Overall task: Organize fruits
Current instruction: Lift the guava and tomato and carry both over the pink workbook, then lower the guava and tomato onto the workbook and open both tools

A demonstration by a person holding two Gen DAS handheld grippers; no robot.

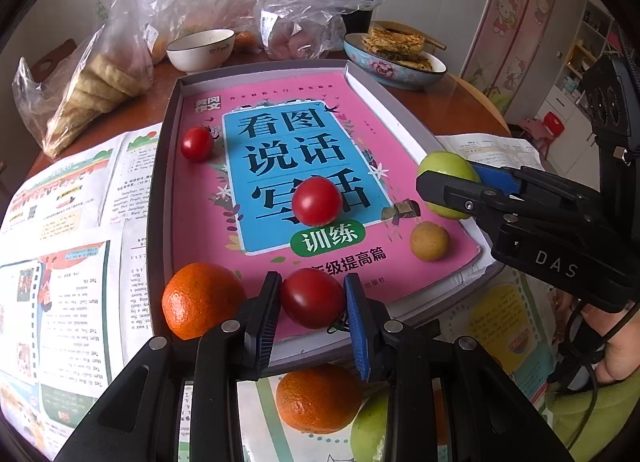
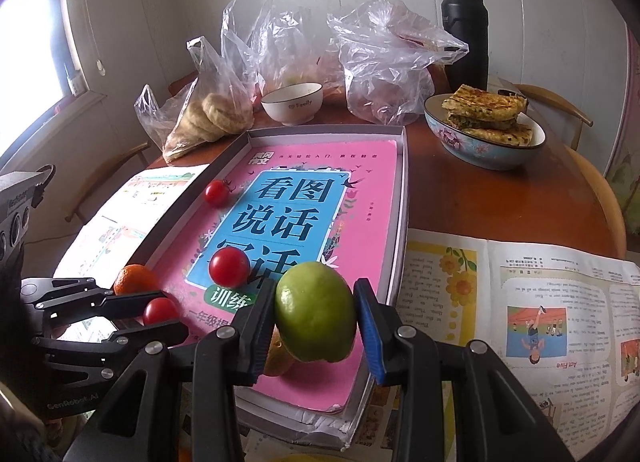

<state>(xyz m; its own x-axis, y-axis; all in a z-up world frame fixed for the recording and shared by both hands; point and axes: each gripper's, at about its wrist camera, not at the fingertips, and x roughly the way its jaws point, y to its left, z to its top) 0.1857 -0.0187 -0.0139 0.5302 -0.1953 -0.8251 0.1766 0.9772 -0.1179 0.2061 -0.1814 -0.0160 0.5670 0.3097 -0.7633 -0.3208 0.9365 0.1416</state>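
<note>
Left wrist view: left gripper (image 1: pixel 312 302) clamps a tomato (image 1: pixel 312 304) at lower centre, over the tray (image 1: pixel 160 189). Right gripper (image 2: pixel 316 322) grips a green fruit (image 2: pixel 315 312). Two tomatoes, a brown fruit (image 1: pixel 429 241) are in; orange (image 1: pixel 318 398) at bottom remains outside.

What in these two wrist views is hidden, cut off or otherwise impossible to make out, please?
- Brown fruit, right wrist view: mostly behind the green fruit and a gripper finger.
- Second green fruit, left wrist view: partly covered by the left gripper frame.
- Plastic bags: crinkled film blurs their contents.
- Pink book: tomatoes and grippers cover some title characters.
- Newspaper text: too small to read.
</note>
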